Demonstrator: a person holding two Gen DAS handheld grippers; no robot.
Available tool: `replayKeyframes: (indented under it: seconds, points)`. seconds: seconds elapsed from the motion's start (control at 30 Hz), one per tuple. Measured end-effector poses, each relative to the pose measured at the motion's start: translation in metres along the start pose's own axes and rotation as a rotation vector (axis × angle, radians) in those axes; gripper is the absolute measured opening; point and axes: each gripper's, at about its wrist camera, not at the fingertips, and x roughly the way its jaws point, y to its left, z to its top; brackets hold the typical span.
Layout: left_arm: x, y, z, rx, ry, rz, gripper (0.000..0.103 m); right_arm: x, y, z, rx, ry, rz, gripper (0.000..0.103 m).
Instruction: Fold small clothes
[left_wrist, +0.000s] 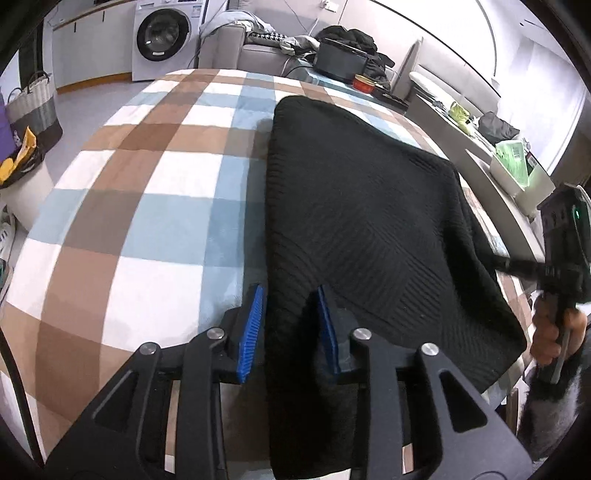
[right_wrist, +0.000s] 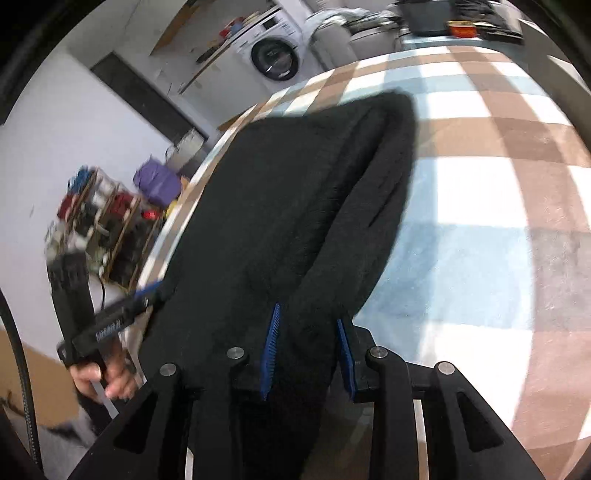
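A black ribbed knit garment lies stretched over the plaid blanket on the table. My left gripper has its blue pads closed on the garment's near edge, with cloth bunched between them. In the right wrist view the same garment runs away from me, and my right gripper is shut on its other near edge between blue pads. The right gripper also shows at the far right of the left wrist view, and the left gripper at the left of the right wrist view.
A washing machine and a grey sofa piled with clothes stand beyond the table. A black box and a red tin sit at the far edge. A basket stands on the floor at left; a side table with clutter is at right.
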Motion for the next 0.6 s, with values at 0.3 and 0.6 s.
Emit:
replayKeyframes:
  seconds: [0.3,0.6]
  points:
    - [0.016,-0.015,0.026,-0.005,-0.015,-0.024,0.045,-0.003,-0.067,0.081,0.305,-0.224,0.041,0.041]
    - [0.016,-0.010,0.036,-0.028,-0.056,-0.013,0.050,0.048,-0.064,0.129,0.336,-0.098,0.122,0.041]
